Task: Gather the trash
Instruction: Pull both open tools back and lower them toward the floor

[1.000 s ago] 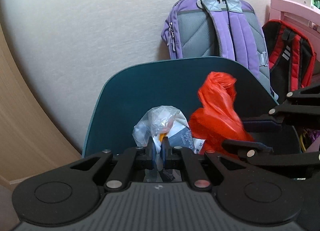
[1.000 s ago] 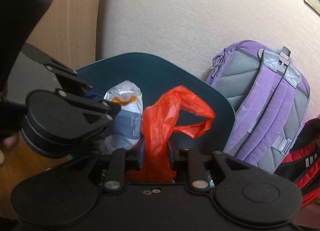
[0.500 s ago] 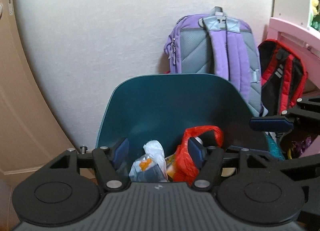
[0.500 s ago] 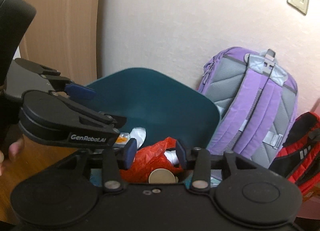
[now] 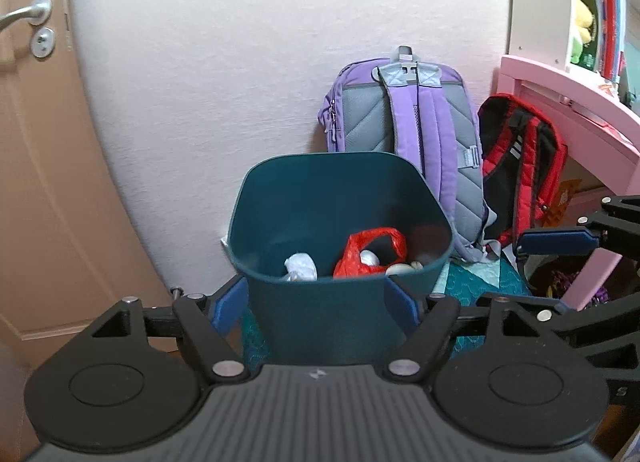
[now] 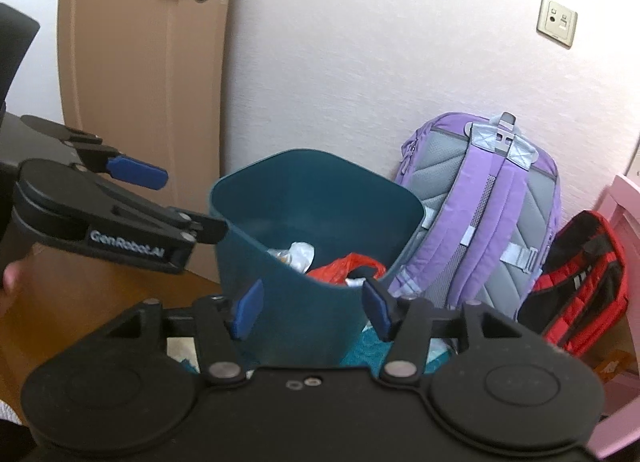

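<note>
Both bags released since 1 s ago: red bag (image 5: 370, 252) and clear bag (image 5: 301, 267) lie in teal bin (image 5: 340, 190). Left tool (image 5: 316, 300), right tool (image 6: 312, 308) spread, empty. Bags light, limp, slippery; regrasp at bunched necks.

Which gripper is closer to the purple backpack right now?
Right. The right gripper is on the bin's purple backpack side, one of its fingers showing near the backpack's base. The left gripper is on the bin's door side, farther off.
</note>
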{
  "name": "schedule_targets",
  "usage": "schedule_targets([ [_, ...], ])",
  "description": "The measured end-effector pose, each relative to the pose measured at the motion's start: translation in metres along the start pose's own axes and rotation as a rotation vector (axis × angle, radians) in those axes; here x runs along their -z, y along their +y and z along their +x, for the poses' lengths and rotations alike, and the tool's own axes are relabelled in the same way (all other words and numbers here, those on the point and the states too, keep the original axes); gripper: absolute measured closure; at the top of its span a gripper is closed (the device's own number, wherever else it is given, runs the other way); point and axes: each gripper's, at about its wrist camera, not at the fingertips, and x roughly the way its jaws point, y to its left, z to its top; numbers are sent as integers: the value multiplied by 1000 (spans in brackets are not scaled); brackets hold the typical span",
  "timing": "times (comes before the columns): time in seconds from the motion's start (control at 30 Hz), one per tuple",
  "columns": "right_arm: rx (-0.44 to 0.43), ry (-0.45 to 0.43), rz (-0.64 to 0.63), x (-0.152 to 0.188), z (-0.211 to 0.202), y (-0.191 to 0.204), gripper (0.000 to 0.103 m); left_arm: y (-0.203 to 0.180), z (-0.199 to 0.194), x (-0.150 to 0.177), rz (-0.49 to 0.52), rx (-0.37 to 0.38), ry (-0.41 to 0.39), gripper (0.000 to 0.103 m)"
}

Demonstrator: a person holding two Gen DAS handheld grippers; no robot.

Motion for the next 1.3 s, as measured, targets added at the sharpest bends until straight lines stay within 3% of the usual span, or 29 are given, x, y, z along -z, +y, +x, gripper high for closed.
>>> schedule_targets([
  [0.4, -19, -10, 12, 48, -49, 38, 35, -2, -60, 57, -5, -10, -4, 20],
  [0.63, -53, 18, 37, 84, -52, 52, 18, -1, -64, 92, -25, 6, 28, 20],
  [0.9, -61, 53, 98, 132, -33, 65, 3, 7, -47, 137, -58, 6, 83, 20],
  [1.03, -76, 103, 118, 160, -12, 71, 2, 8, -30, 160, -48, 8, 118, 20],
  [1.3, -111, 232, 119, 214, 43, 88, 1, 10, 31, 216, -50, 47, 285, 20],
])
